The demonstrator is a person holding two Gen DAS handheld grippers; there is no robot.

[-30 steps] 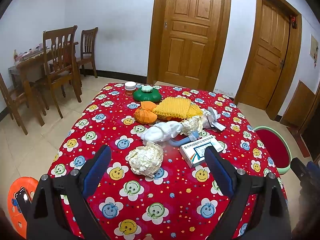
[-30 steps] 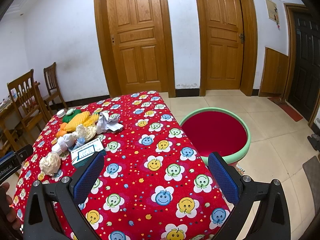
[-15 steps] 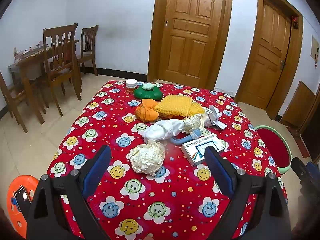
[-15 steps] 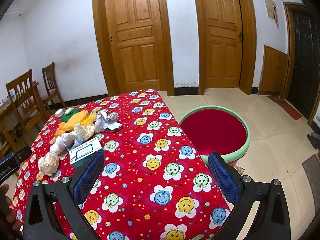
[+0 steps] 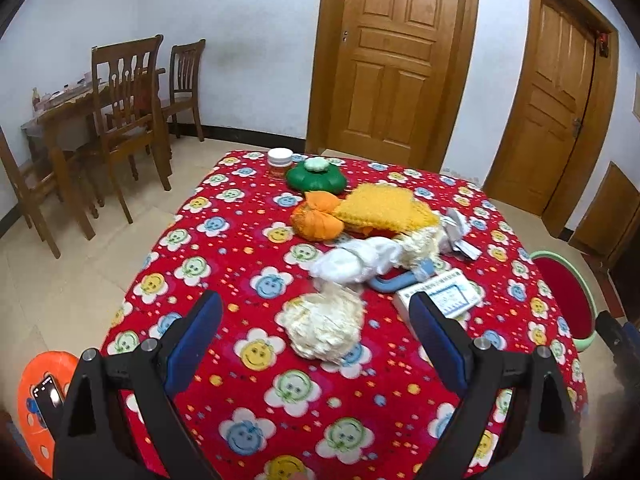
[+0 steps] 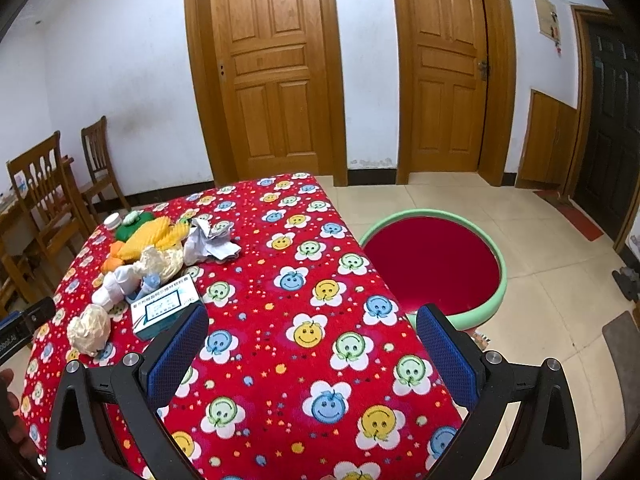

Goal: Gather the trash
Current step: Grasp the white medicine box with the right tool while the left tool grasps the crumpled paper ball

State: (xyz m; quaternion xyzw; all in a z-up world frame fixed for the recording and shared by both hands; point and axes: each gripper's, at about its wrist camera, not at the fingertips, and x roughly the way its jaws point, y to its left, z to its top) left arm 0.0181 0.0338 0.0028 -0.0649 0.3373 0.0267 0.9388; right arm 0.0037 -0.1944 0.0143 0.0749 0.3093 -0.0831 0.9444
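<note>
Box [image 5: 440, 294] lies flat, long axis toward basin [image 5: 576, 344], beside paper wad [image 5: 324, 326].

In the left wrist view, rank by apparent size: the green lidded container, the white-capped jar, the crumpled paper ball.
1. crumpled paper ball, though it lies nearest the camera
2. green lidded container
3. white-capped jar

Orange disc [image 5: 38, 396] cut off at left edge, box [image 5: 444, 294] partly hidden behind jaws, box print unreadable
</note>
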